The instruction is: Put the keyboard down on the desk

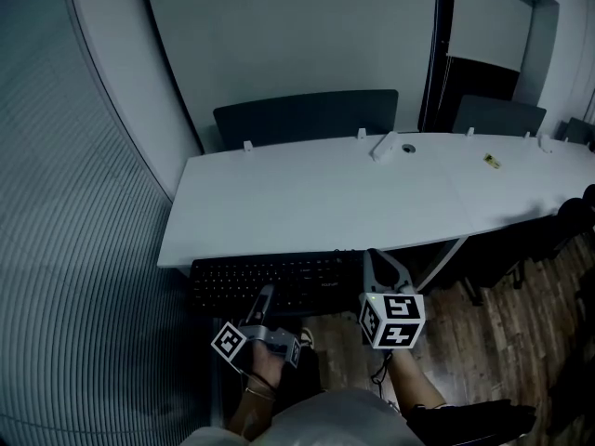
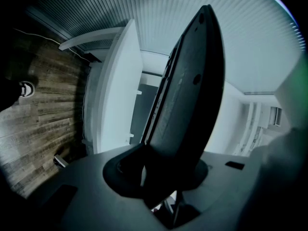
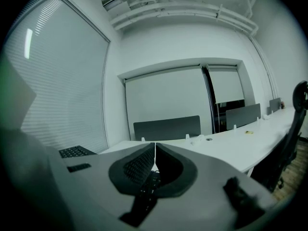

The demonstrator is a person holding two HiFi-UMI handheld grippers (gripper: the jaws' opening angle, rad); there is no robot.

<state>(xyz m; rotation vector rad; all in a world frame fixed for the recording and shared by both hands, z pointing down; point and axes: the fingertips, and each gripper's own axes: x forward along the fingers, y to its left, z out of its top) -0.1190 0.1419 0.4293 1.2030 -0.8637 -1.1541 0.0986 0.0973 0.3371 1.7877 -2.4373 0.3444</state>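
Observation:
A black keyboard (image 1: 279,282) hangs level just in front of and below the near edge of the white desk (image 1: 316,203). My left gripper (image 1: 267,295) is shut on its near edge. In the left gripper view the keyboard's dark underside (image 2: 187,95) rises out of that gripper (image 2: 161,177), with the desk (image 2: 115,90) behind it. My right gripper (image 1: 374,258) is by the keyboard's right end with its jaws shut (image 3: 155,150) and nothing between them. A corner of the keyboard (image 3: 74,151) shows to its left. Whether it touches the keyboard I cannot tell.
Dark partition panels (image 1: 307,117) stand along the desk's far edge. A small white object (image 1: 383,147), a round grommet (image 1: 409,148) and a small yellow item (image 1: 491,161) lie on the desk. An office chair (image 1: 572,216) stands at the right on the wood floor (image 1: 483,333). Window blinds (image 1: 74,249) run along the left.

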